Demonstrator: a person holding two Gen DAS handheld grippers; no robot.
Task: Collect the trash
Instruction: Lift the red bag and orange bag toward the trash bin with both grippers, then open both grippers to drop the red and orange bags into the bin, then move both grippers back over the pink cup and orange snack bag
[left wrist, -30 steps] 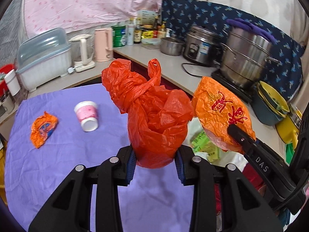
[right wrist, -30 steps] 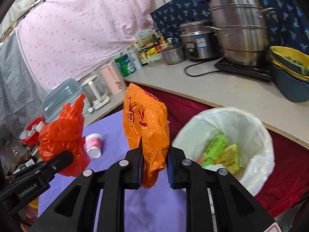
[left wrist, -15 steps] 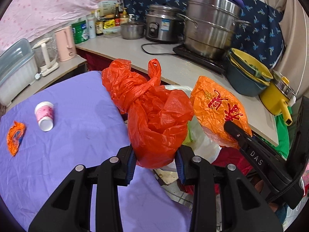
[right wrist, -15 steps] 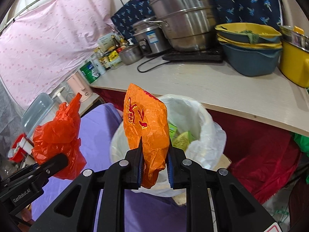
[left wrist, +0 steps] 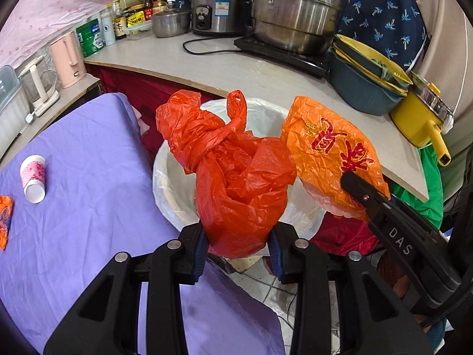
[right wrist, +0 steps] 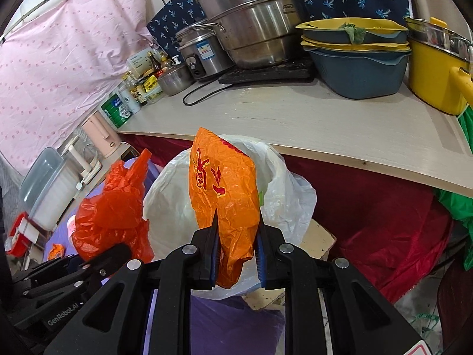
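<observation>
Left hand-held gripper clenched on a red plastic bag, pads pressed against the bag's bulging lower part, knotted handle sticking up above. Held over the mouth of a bin lined with a white bag — liner rim visible behind and to the left of the red plastic. Right hand-held gripper grasping an orange snack bag (printed with red characters), squeezed thin between the blue pads, upper part standing tall above the fingertips. Seen from the right wrist view, positioned directly in front of the white-lined bin, red bag just beside it on the left. From the left wrist view, same orange bag close beside the red one, not clearly touching, one black finger of the right tool crossing its lower edge.

Bin tucked below the edge of a pale counter loaded with steel pots, a rice cooker, stacked blue and yellow basins and a yellow pot. To the left, a purple cloth — a pink-and-white paper cup lying on its side there, and a small orange wrapper at the far left edge, well apart from the bin.
</observation>
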